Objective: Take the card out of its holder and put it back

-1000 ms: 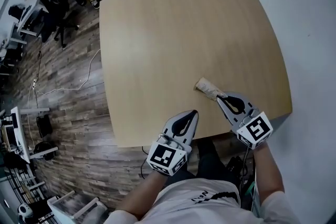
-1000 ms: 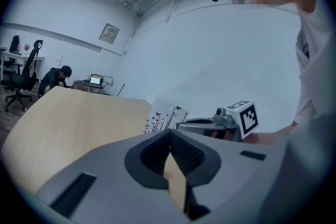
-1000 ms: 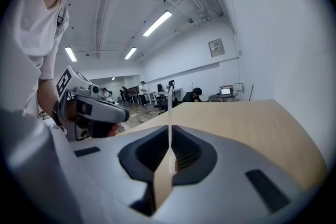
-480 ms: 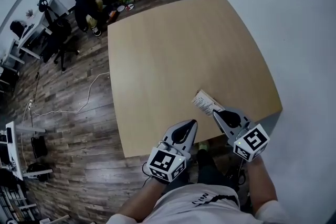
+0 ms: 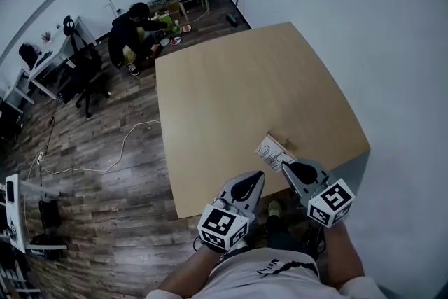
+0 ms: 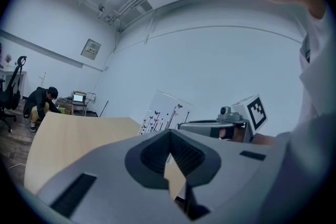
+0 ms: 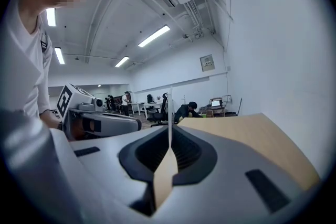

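A white printed card (image 5: 269, 150) with a tan backing that may be its holder hangs over the near edge of the wooden table (image 5: 238, 87). My right gripper (image 5: 285, 166) is shut on its near end. In the right gripper view the card (image 7: 169, 113) stands edge-on as a thin white line rising from the closed jaws. The left gripper view shows its printed face (image 6: 160, 113) upright beside the right gripper (image 6: 210, 127). My left gripper (image 5: 259, 175) is shut with nothing in it, just left of the card at the table's near edge.
The table top bears nothing else. A white wall runs along its right side. Wood floor with a cable (image 5: 119, 150) lies to the left. A crouching person (image 5: 136, 35) and desks with chairs (image 5: 77, 73) are at the far end of the room.
Both grippers and the card have drawn back toward the table's near edge. The head view has pulled back, showing more of the room.
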